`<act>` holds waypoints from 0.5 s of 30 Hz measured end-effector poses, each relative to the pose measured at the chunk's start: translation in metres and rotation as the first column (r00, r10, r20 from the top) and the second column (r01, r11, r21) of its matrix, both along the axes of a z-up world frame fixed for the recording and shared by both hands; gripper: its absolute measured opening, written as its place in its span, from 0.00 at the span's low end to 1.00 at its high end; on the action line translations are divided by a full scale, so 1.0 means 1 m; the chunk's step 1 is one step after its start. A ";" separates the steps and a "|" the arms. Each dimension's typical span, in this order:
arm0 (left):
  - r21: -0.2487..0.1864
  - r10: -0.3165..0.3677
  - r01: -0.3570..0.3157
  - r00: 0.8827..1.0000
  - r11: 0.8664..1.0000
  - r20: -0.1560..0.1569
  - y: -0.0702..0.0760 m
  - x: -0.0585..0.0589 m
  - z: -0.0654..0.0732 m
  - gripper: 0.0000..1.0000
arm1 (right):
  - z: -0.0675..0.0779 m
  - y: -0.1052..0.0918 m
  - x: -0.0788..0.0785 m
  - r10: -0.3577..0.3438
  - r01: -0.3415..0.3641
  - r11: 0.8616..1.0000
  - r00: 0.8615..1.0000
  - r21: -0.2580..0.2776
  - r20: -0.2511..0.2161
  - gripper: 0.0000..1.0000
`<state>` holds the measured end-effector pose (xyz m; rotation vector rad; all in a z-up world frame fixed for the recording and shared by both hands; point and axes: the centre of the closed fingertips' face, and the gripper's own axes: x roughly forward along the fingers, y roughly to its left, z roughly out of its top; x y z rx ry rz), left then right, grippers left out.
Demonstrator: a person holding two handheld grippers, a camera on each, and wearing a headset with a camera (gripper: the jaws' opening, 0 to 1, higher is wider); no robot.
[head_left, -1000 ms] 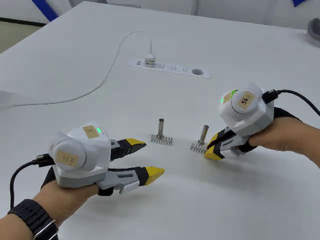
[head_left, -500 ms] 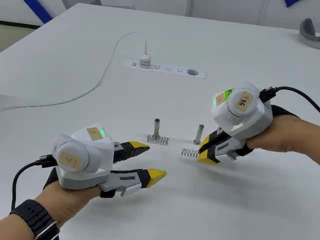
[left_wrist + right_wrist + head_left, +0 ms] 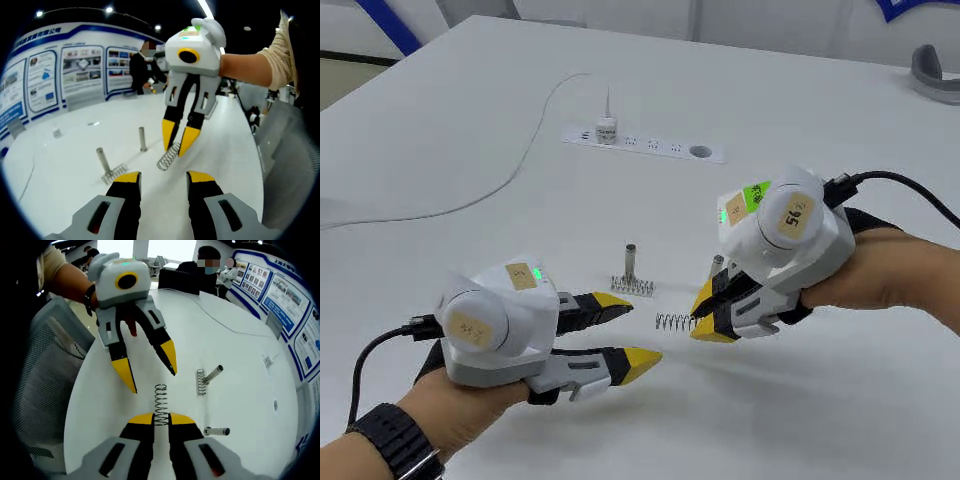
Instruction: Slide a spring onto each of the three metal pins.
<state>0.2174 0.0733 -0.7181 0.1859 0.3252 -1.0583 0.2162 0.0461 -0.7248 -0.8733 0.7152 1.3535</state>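
Mid-frame in the head view, the right gripper (image 3: 704, 318) has its jaws closed on one end of a spring (image 3: 673, 322), near an upright metal pin (image 3: 630, 257). The left gripper (image 3: 640, 328), at lower left, has its jaws apart and empty.

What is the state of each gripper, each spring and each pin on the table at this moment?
left gripper, open and empty.
right gripper, shut on the held spring.
held spring, clamped at one end, on no pin.
loose spring, lying flat at the foot of the left pin, not on it.
left pin, upright, bare.
right pin, upright, bare, partly behind the right gripper.
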 end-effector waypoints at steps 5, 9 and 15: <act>0.002 -0.020 0.020 1.000 1.000 0.005 -0.005 -0.004 0.002 0.35 | 0.001 0.003 -0.005 0.033 -0.033 0.999 0.999 -0.005 0.002 0.12; 0.003 -0.037 0.037 0.999 0.999 0.010 -0.008 -0.007 0.003 0.32 | 0.003 0.005 -0.009 0.059 -0.059 0.998 0.998 -0.005 0.002 0.12; 0.004 -0.059 0.059 0.998 0.998 0.014 -0.012 -0.010 0.005 0.28 | 0.003 0.008 -0.013 0.086 -0.085 0.996 0.996 -0.009 0.005 0.12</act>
